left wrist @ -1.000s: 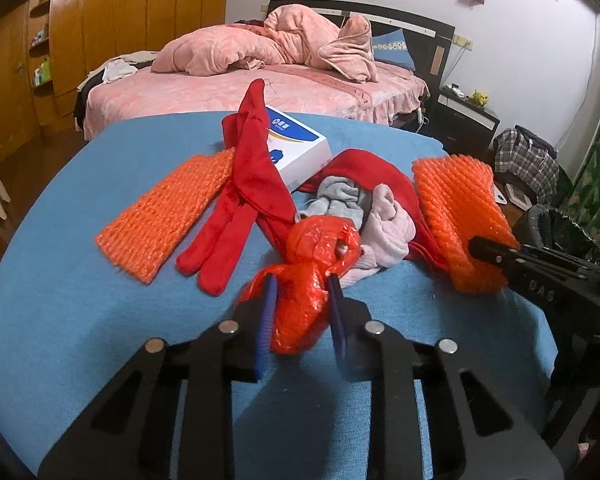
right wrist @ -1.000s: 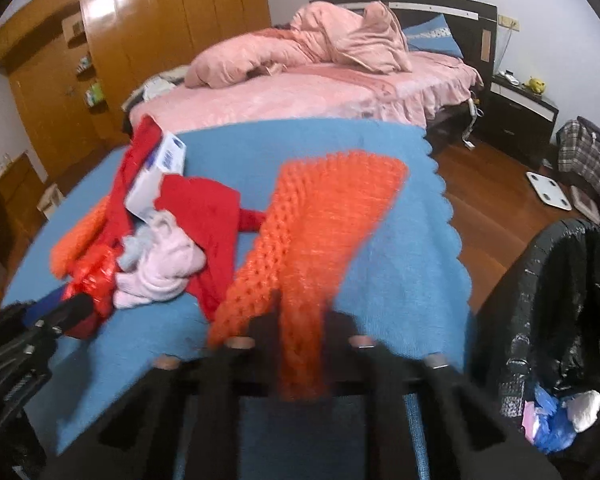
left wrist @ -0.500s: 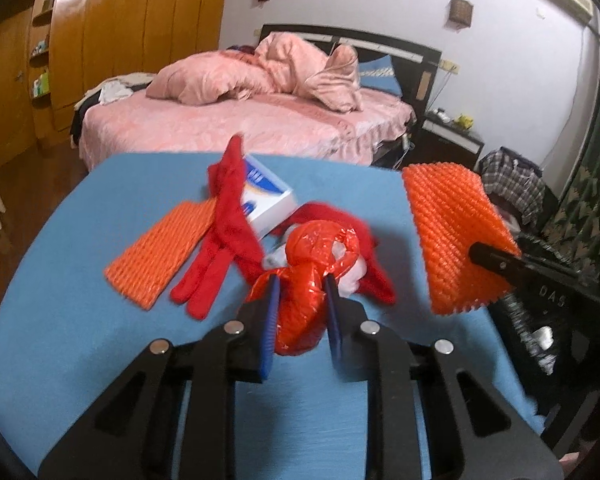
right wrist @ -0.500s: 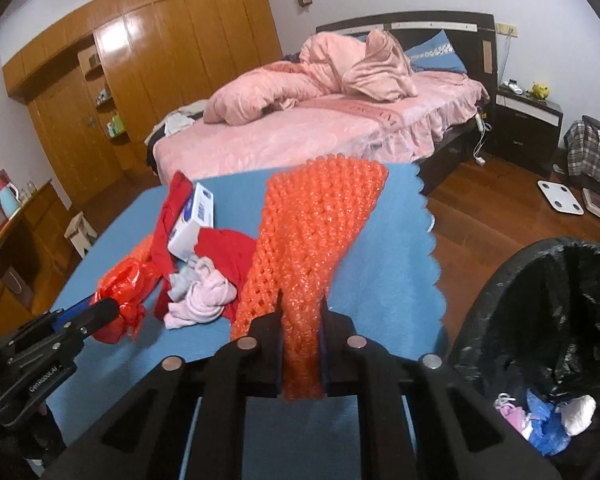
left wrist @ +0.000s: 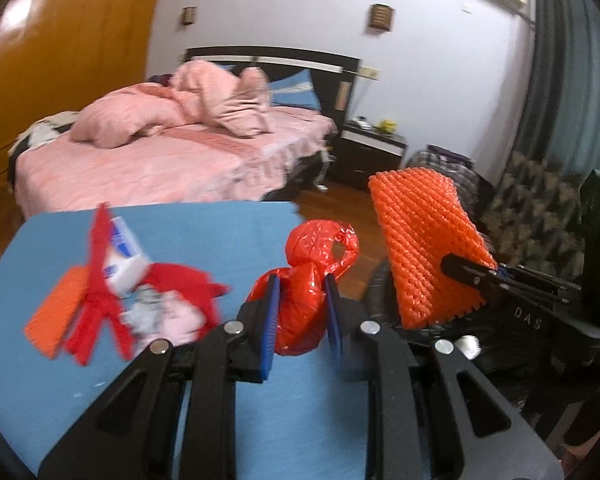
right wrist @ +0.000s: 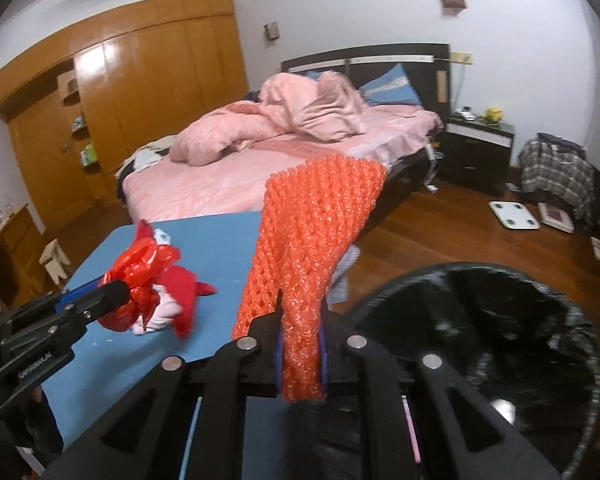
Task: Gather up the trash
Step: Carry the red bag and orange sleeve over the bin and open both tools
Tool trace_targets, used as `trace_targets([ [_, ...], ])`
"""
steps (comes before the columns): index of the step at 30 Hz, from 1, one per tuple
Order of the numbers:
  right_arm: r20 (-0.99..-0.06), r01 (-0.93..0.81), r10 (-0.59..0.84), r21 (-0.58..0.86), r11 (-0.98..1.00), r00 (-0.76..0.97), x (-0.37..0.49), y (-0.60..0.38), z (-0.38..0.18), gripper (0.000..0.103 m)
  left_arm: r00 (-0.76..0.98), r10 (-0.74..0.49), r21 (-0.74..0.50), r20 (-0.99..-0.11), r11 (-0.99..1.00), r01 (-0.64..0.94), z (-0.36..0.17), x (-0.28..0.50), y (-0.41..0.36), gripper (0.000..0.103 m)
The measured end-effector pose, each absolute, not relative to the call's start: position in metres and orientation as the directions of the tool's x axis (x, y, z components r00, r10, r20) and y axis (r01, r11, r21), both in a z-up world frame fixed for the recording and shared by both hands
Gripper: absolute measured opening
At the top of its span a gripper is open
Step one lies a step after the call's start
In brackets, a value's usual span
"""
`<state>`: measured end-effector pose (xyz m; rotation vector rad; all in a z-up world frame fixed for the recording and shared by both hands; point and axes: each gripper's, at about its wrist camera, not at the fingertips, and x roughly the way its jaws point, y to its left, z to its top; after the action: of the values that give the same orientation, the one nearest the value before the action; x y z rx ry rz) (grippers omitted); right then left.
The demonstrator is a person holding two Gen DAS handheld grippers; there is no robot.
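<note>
Left wrist: both grippers [left wrist: 299,312] [right wrist: 300,354] now higher, clamped on red bag [left wrist: 304,280] and orange mesh [right wrist: 312,240].

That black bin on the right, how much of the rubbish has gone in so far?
Some scraps already lie in the black bin. In hand: the left claw grips a red plastic bag, the right claw an orange foam net, both off the blue table. Left: another orange net beside the clothes pile.
</note>
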<state>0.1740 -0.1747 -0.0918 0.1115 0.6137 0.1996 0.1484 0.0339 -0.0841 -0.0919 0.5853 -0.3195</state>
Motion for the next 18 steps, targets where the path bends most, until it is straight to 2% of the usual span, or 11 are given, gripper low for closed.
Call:
trace_targets([
  [12,-0.606,0.073,0.009,0.111,0.991,0.796,0.152,-0.283,-0.108,0.013,0.688,-0.506,-0.192,-0.520,0.854,0.483,-0.089,0.163,-0.089,0.023],
  [14,-0.615,0.100,-0.016,0.103,0.990,0.788,0.149,-0.296,-0.112,0.017,0.660,-0.532,-0.201,-0.531,0.835,0.512,-0.094,0.166,-0.105,0.029],
  [15,-0.620,0.119,-0.034,0.095,0.988,0.784,0.148,-0.301,-0.114,0.019,0.649,-0.539,-0.200,-0.537,0.829,0.522,-0.096,0.168,-0.111,0.037],
  [16,-0.623,0.135,-0.052,0.087,0.987,0.780,0.146,-0.307,-0.117,0.024,0.637,-0.546,-0.202,-0.544,0.822,0.532,-0.099,0.169,-0.117,0.050],
  [17,-0.628,0.148,-0.066,0.079,0.986,0.775,0.145,-0.312,-0.119,0.036,0.632,-0.548,-0.204,-0.548,0.820,0.534,-0.101,0.170,-0.117,0.057],
  [18,-0.631,0.158,-0.076,0.075,0.985,0.772,0.142,-0.315,-0.121,0.042,0.633,-0.546,-0.207,-0.549,0.822,0.531,-0.102,0.168,-0.117,0.063],
])
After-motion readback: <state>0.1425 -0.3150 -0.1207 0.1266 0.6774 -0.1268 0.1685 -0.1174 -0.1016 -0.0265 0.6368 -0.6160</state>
